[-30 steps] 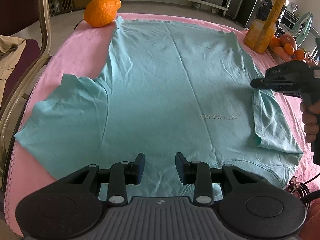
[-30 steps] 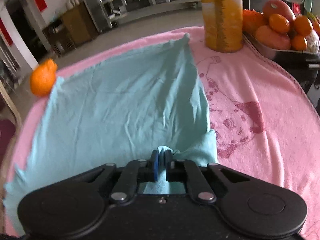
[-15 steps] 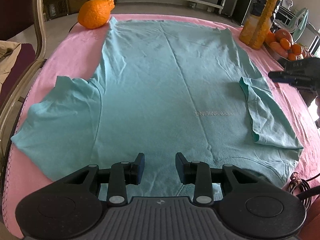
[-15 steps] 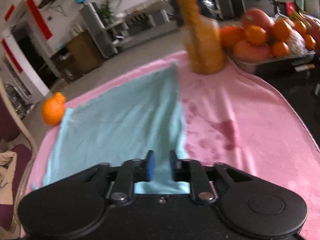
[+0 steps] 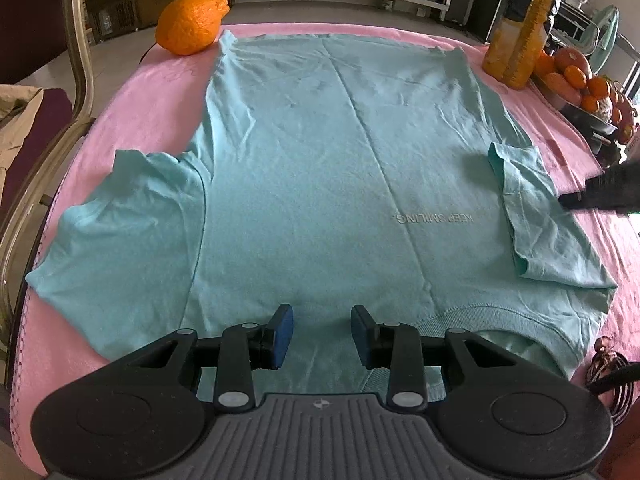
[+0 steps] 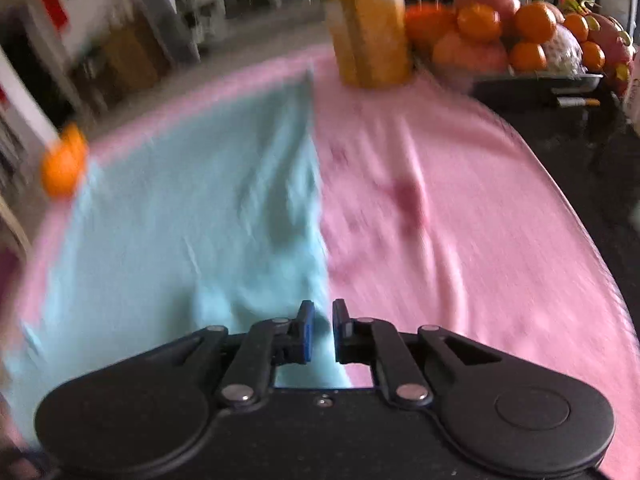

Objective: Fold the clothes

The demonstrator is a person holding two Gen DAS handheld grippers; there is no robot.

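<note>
Two views, one turquoise cotton T-shirt. From the left wrist camera I see it spread flat, collar nearest me, on the pink towel-covered counter. Its sleeve on the right of the picture is folded inward onto the body, while the opposite sleeve lies spread out on the pink cloth. My left claw hangs over the collar end, jaws apart and gripping nothing. The dark tip of the right claw reaches in at the folded sleeve's outer edge. A knobbly orange citrus fruit sits at the shirt's far corner; a tall bottle of orange juice stands at the other, beside a metal tray of fruit.

From the right wrist camera, blurred, I see the right claw above the shirt's straight side edge, where it meets the counter. Its jaws have just been closing, yet a narrow gap shows, with nothing between them. Beyond stand the bottle and the tray of fruit.
</note>
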